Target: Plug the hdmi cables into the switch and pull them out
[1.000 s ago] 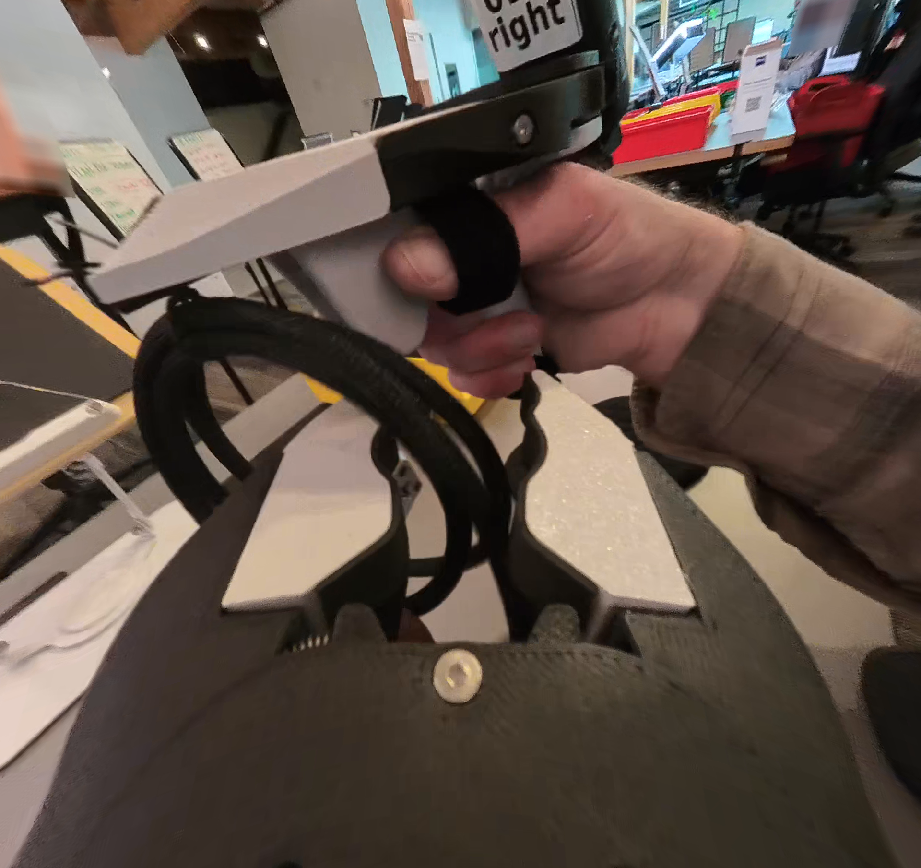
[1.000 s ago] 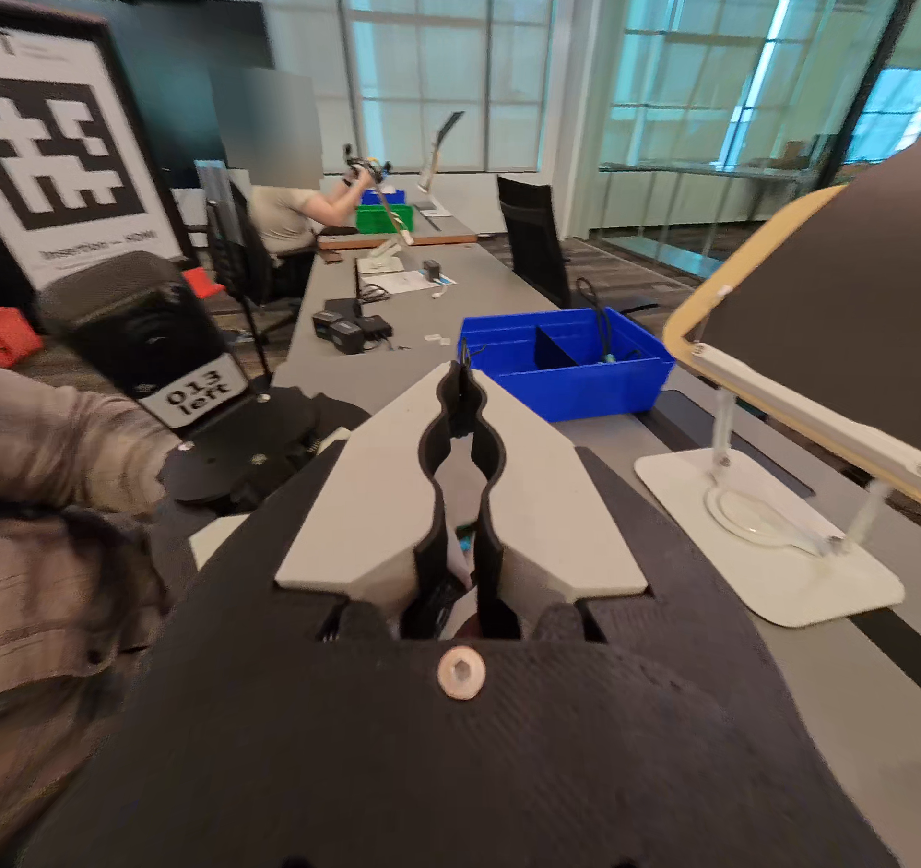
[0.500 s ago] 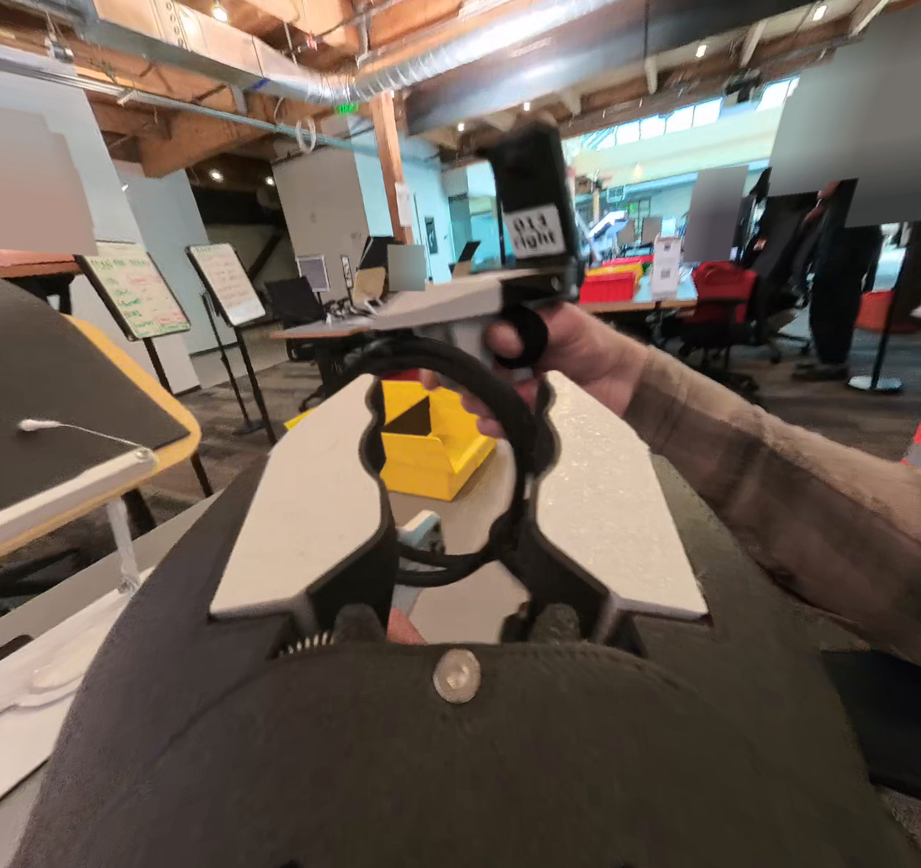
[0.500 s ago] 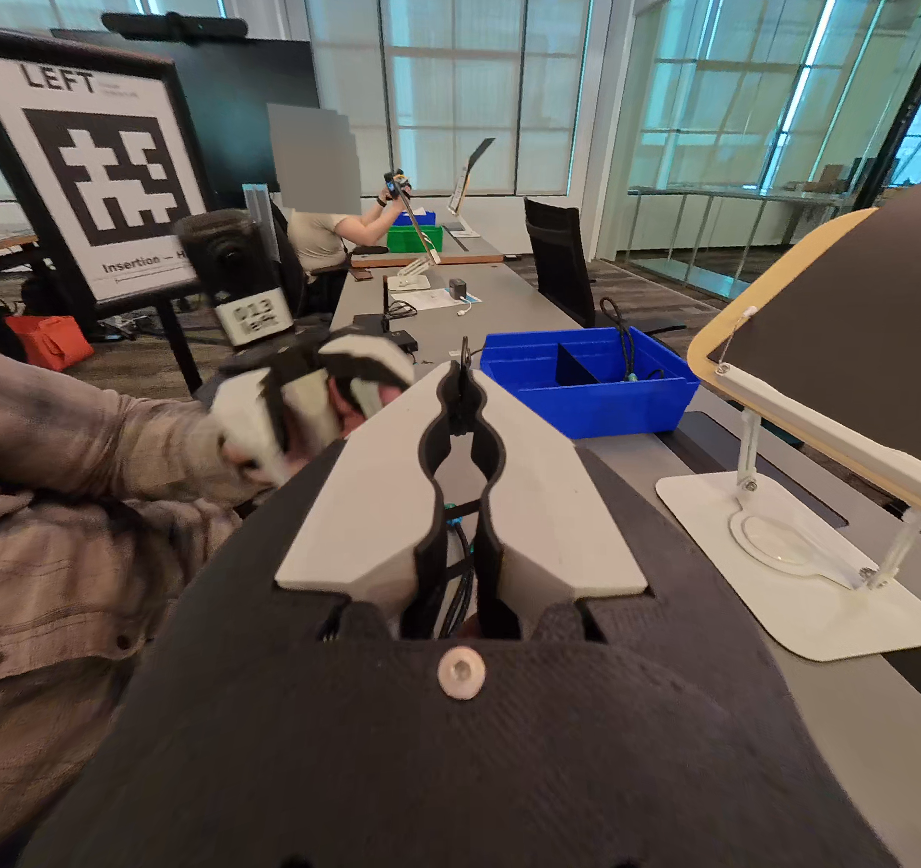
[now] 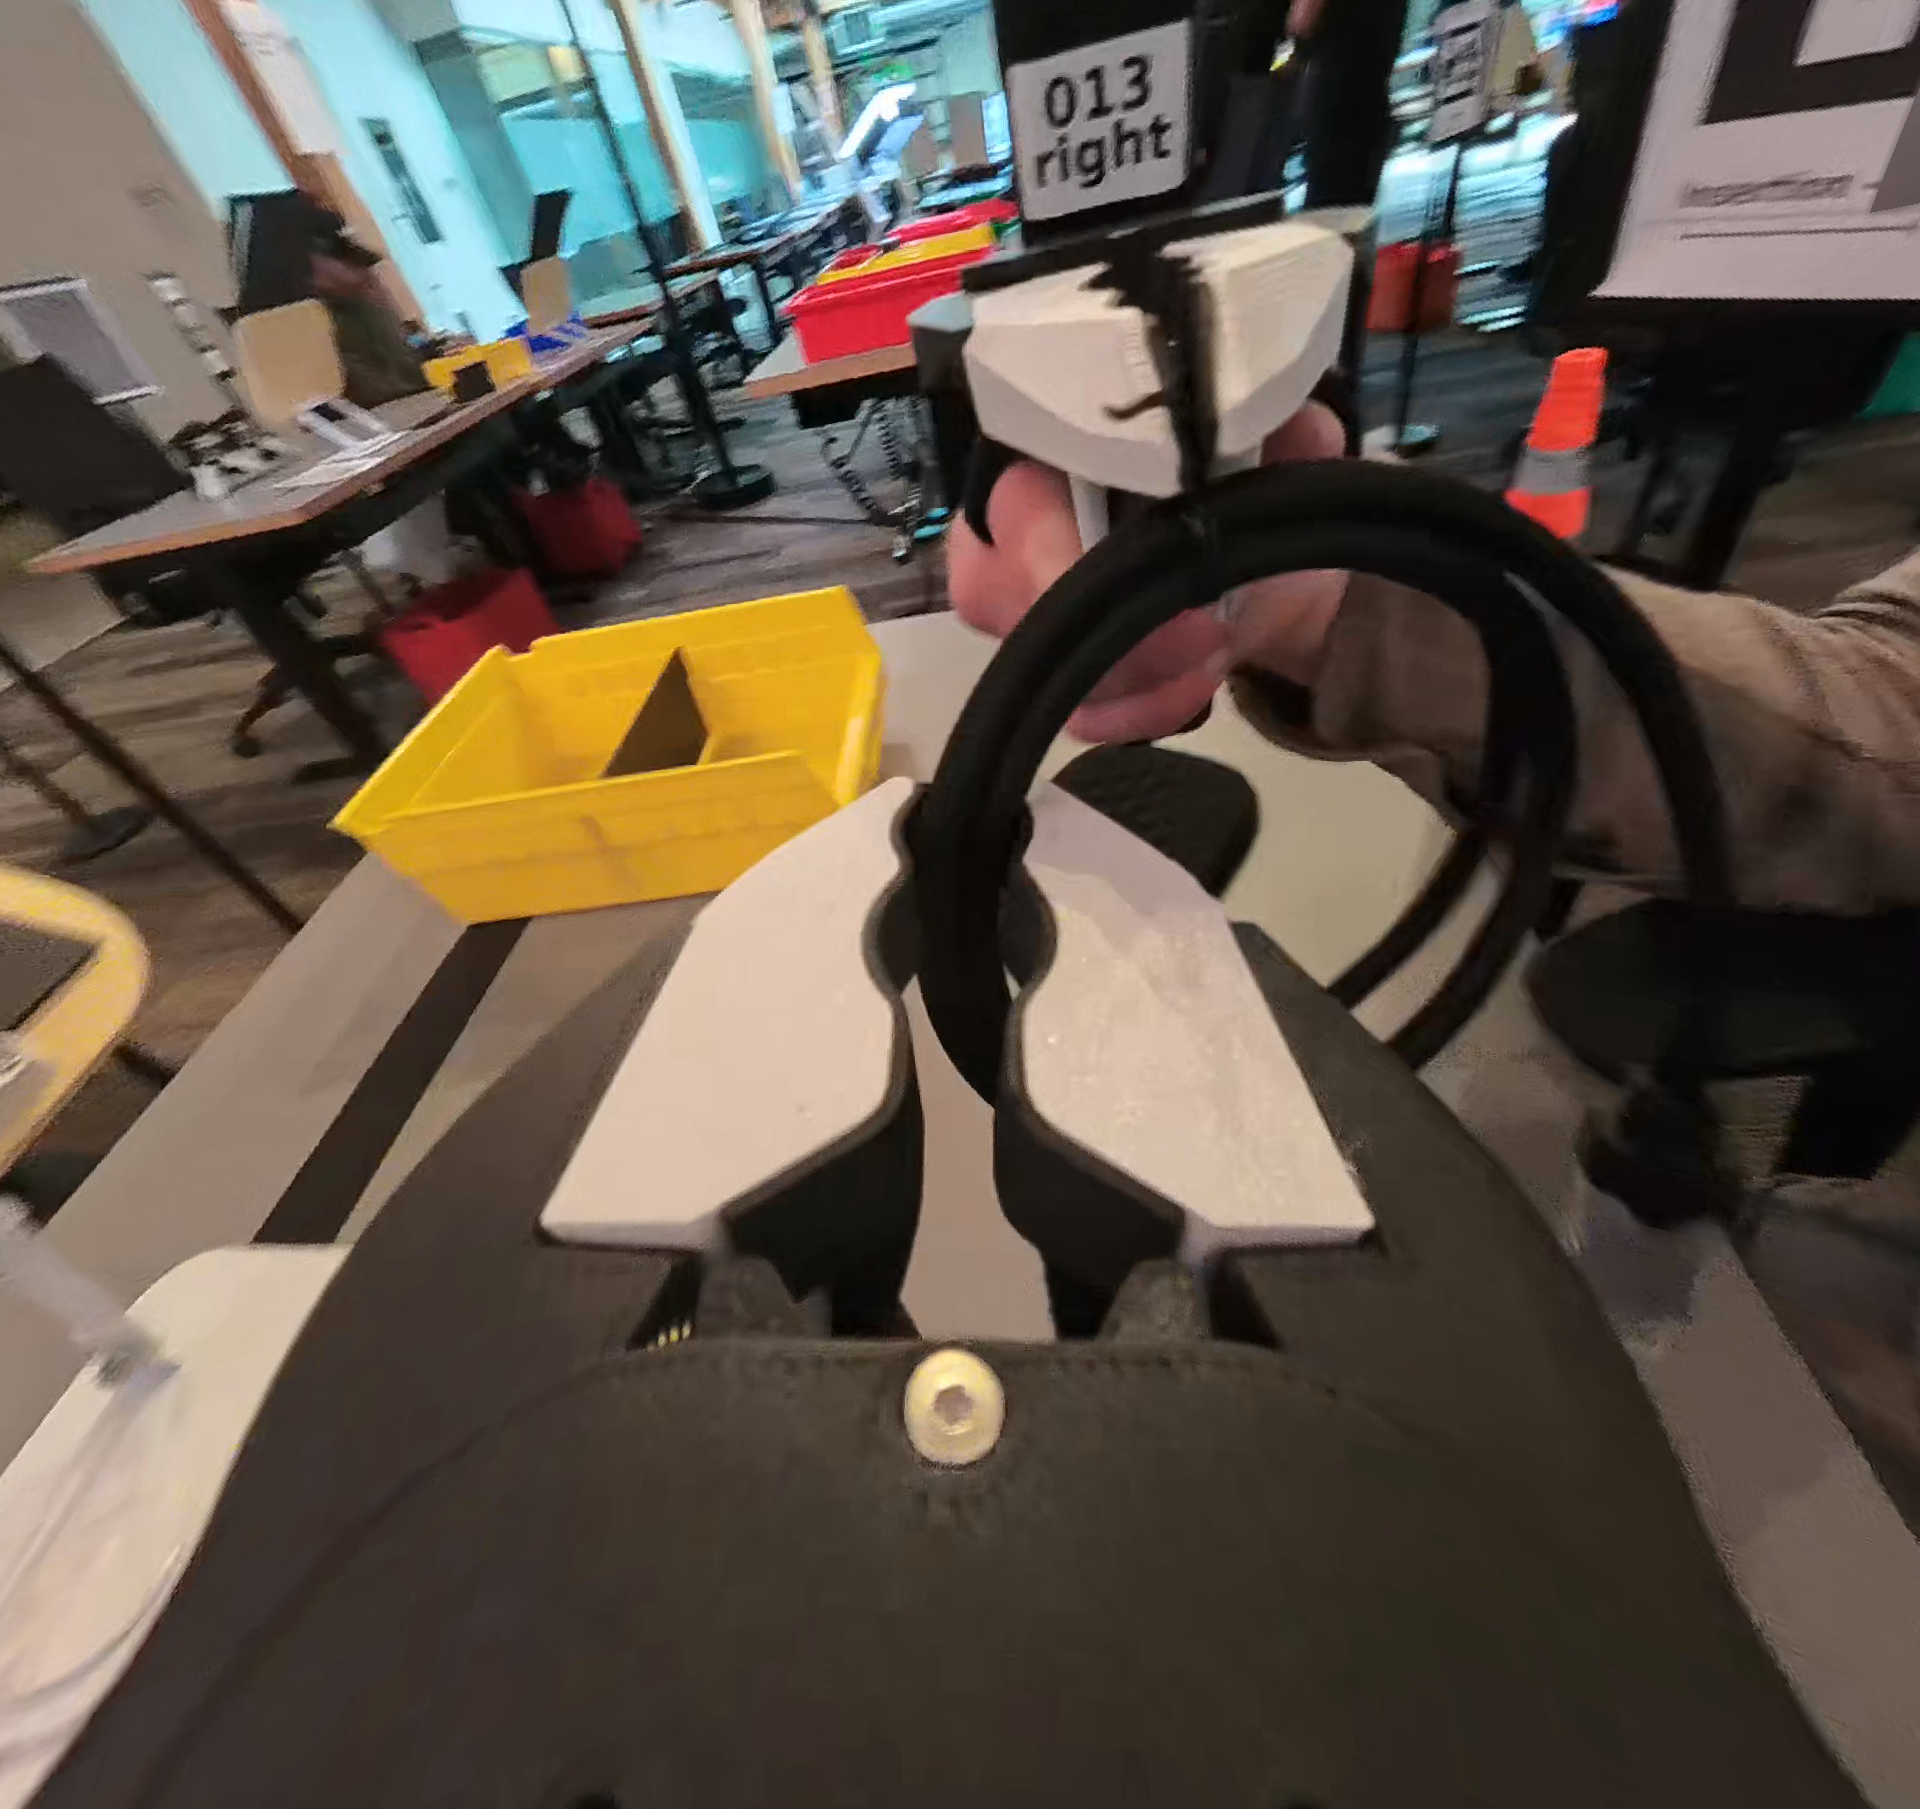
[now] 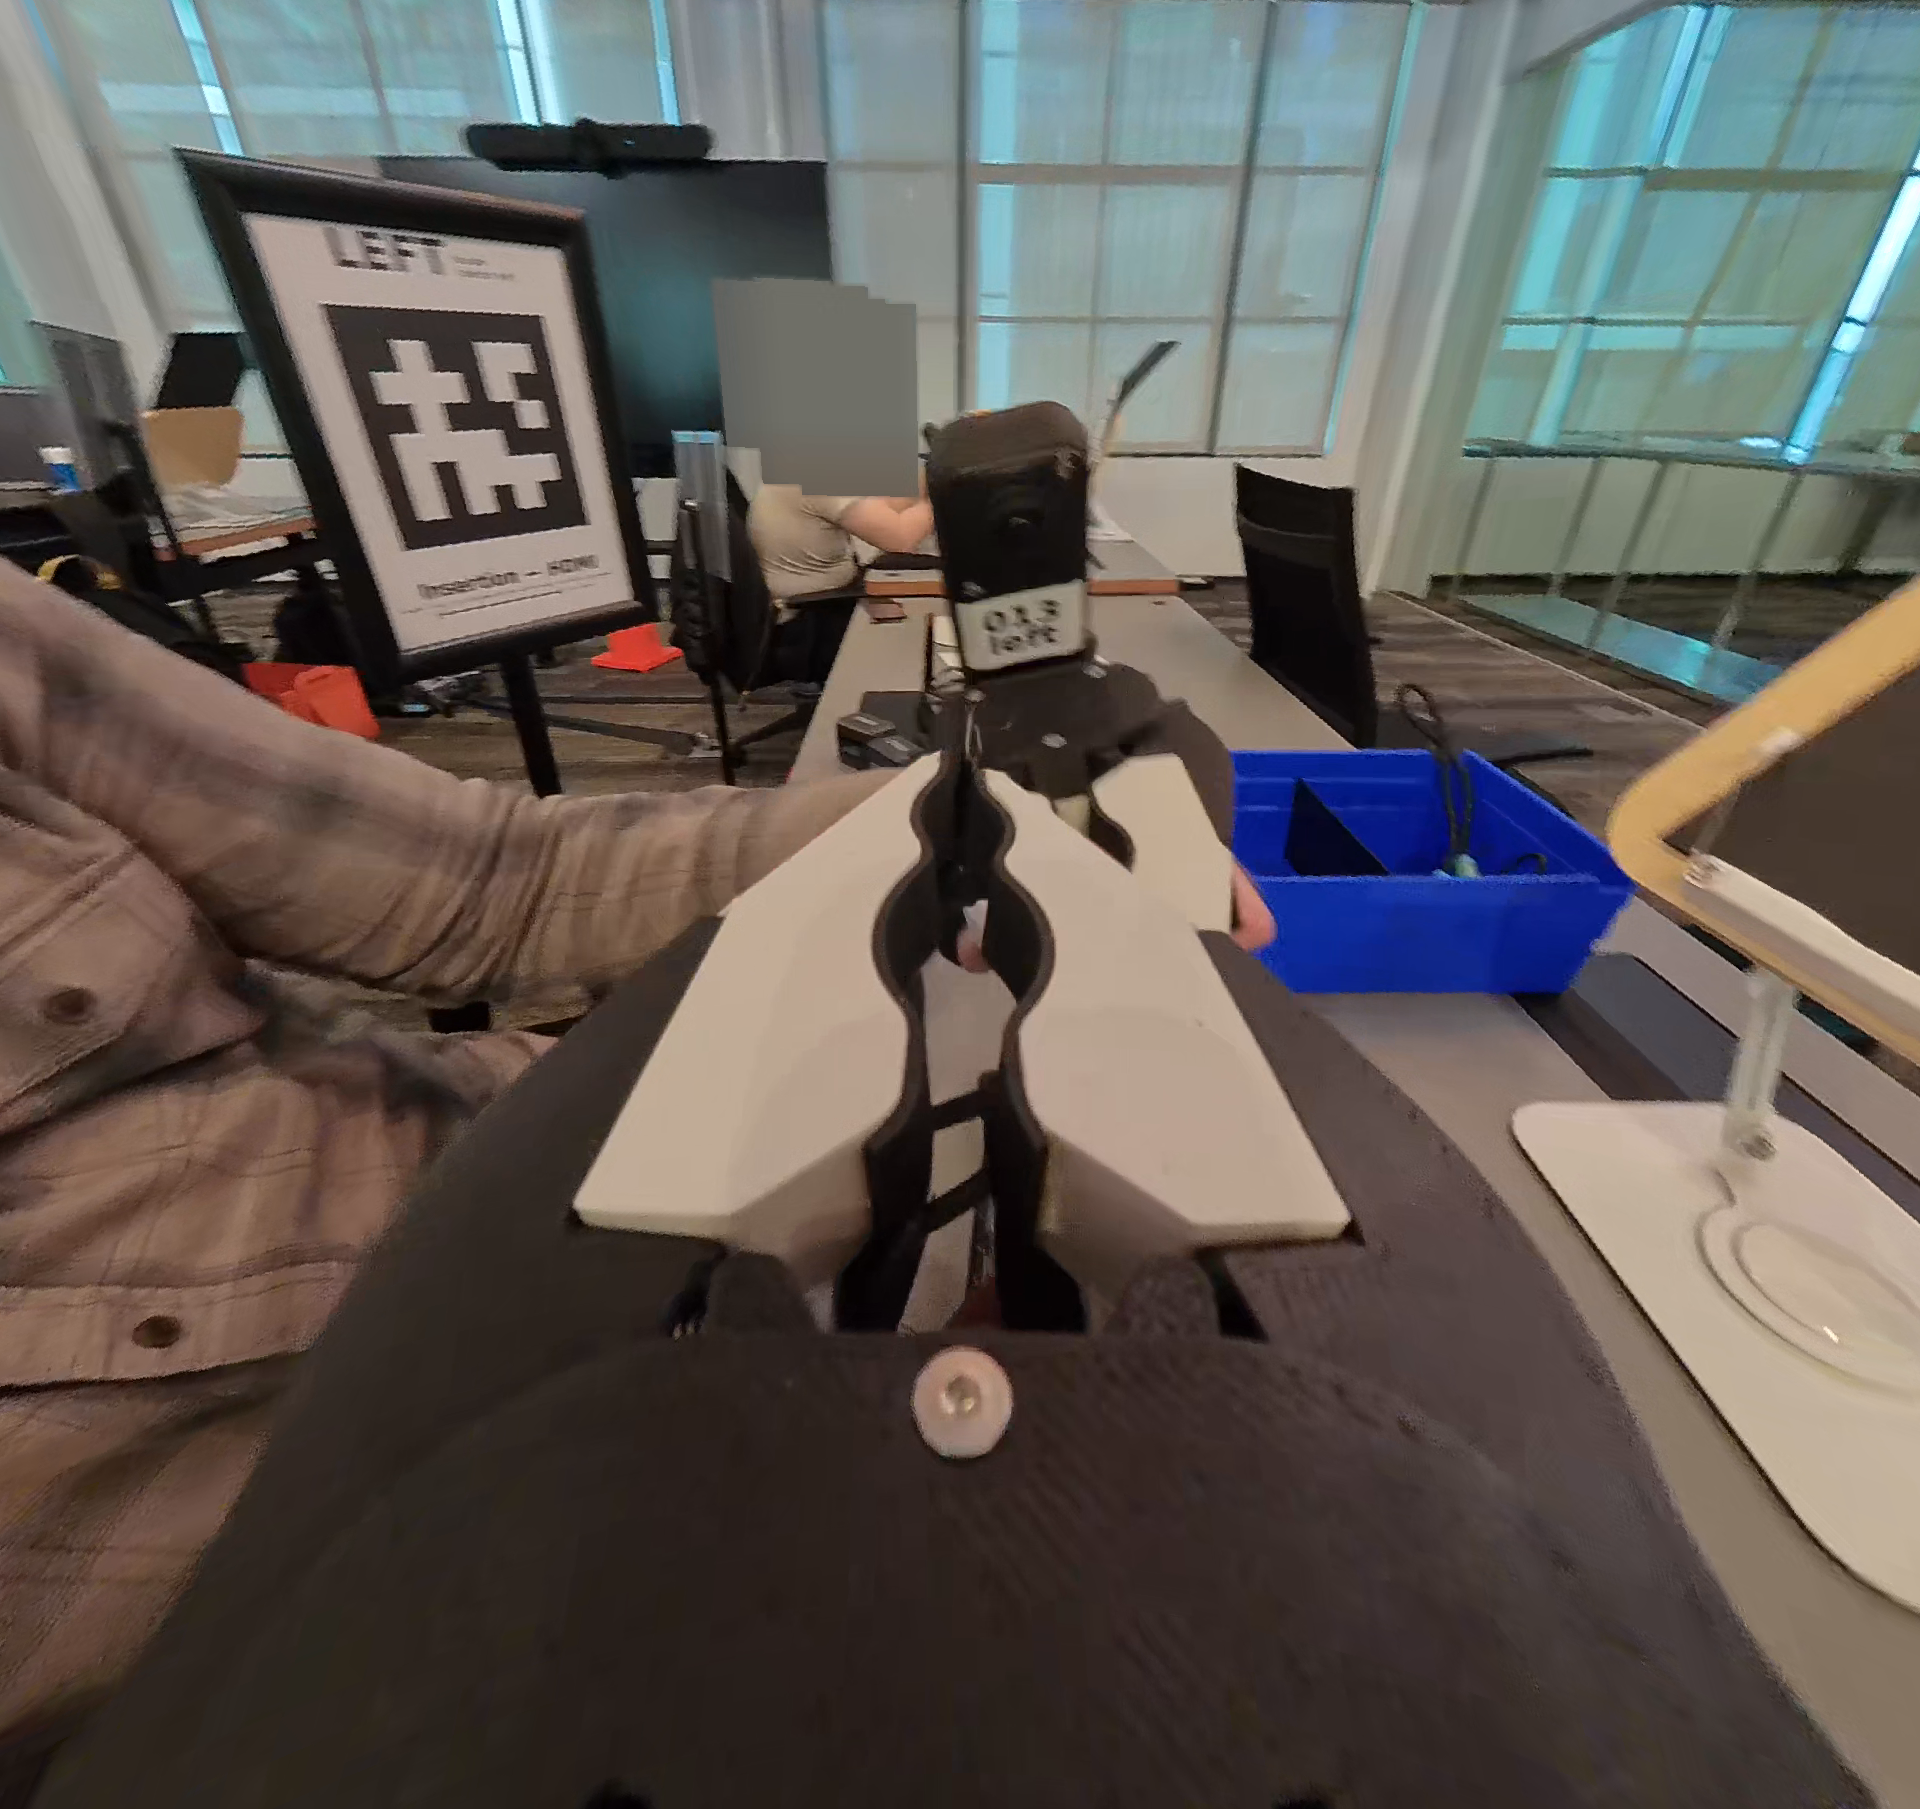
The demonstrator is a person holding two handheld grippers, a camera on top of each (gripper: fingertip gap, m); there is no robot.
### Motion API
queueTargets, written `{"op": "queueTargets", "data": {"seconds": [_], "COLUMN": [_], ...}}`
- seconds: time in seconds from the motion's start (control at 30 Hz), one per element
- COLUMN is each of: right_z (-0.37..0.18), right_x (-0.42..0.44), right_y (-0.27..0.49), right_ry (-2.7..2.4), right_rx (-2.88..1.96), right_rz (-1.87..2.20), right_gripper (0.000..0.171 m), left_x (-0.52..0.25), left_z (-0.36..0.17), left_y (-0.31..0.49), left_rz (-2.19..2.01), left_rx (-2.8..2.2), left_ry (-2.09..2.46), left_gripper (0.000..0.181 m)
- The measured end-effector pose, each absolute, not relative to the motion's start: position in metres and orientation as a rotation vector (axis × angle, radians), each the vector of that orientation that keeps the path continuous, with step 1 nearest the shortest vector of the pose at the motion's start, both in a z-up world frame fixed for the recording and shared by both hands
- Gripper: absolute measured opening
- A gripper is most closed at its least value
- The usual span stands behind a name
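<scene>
A coiled black HDMI cable hangs in the air between my two grippers. My left gripper is shut on the lower left of the coil. My right gripper faces the left wrist camera and pinches a thin black tie at the top of the coil. In the right wrist view my right gripper is shut on that thin tie. A white finger of the left gripper shows just beyond it. No switch is in view, and the cable's plugs are hidden.
A yellow divided bin stands on the grey table ahead of the left gripper. A blue bin with a cable in it is ahead right. A white stand base holds a tilted board. A marker sign stands on the floor. Some 7 cm of space lies between my two pairs of fingers.
My left gripper's fingers have closed onto the coil, which they only surrounded before. The two grippers have turned to face each other, with the coil held up between them.
</scene>
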State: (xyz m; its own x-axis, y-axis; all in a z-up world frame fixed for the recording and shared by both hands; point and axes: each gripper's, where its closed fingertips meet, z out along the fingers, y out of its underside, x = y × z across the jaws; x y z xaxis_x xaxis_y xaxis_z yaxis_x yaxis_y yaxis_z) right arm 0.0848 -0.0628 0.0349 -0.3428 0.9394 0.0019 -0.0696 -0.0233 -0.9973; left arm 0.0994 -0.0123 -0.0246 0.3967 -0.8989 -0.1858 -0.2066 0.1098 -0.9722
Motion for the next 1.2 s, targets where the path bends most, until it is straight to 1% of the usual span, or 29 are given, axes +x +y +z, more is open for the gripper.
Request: {"op": "queueTargets", "data": {"seconds": [0.13,0.27,0.37,0.47,0.6,0.73,0.77,0.87,1.0,1.03,1.2], "right_z": [0.013,0.0,0.001,0.008,0.011,0.025,0.027,0.028,0.034,0.036,0.042], "right_x": [0.084,0.08,0.08,0.078,0.073,0.077,0.078,0.081,0.089,0.091,0.094], "right_y": [-0.032,-0.004,0.012,0.012,0.0,-0.014,-0.016,-0.017,-0.022,-0.024,-0.03], "right_ry": [-1.378,-1.33,-1.266,-1.23,-1.268,-1.251,-1.247,-1.247,-1.231,-1.229,-1.199], "right_rx": [-1.145,-1.288,-1.331,-1.314,-1.269,-1.171,-1.15,-1.127,-1.064,-1.044,-0.978], "right_rz": [1.372,1.161,1.011,0.957,0.961,1.167,1.202,1.258,1.395,1.438,1.574], "right_gripper": [0.0,0.0,0.0,0.0,0.0,0.0,0.0,0.0,0.0,0.0,0.0], "left_x": [0.075,0.057,0.076,0.098,0.128,0.146,0.15,0.155,0.154,0.149,0.134], "left_z": [-0.042,-0.04,-0.038,-0.041,-0.043,-0.031,-0.029,-0.025,-0.018,-0.012,0.004], "left_y": [0.003,0.004,-0.007,-0.009,-0.01,-0.014,-0.016,-0.024,-0.043,-0.046,-0.06], "left_rz": [-0.309,0.206,0.321,0.388,0.27,-0.058,-0.127,-0.318,-0.389,-0.383,-0.439], "left_rx": [-1.56,-1.651,-1.624,-1.567,-1.515,-1.448,-1.435,-1.404,-1.31,-1.281,-1.234], "left_ry": [1.021,0.838,0.716,0.661,0.561,0.496,0.492,0.526,0.639,0.632,0.654], "left_gripper": [0.007,0.007,0.013,0.022,0.032,0.033,0.035,0.033,0.035,0.04,0.044]}}
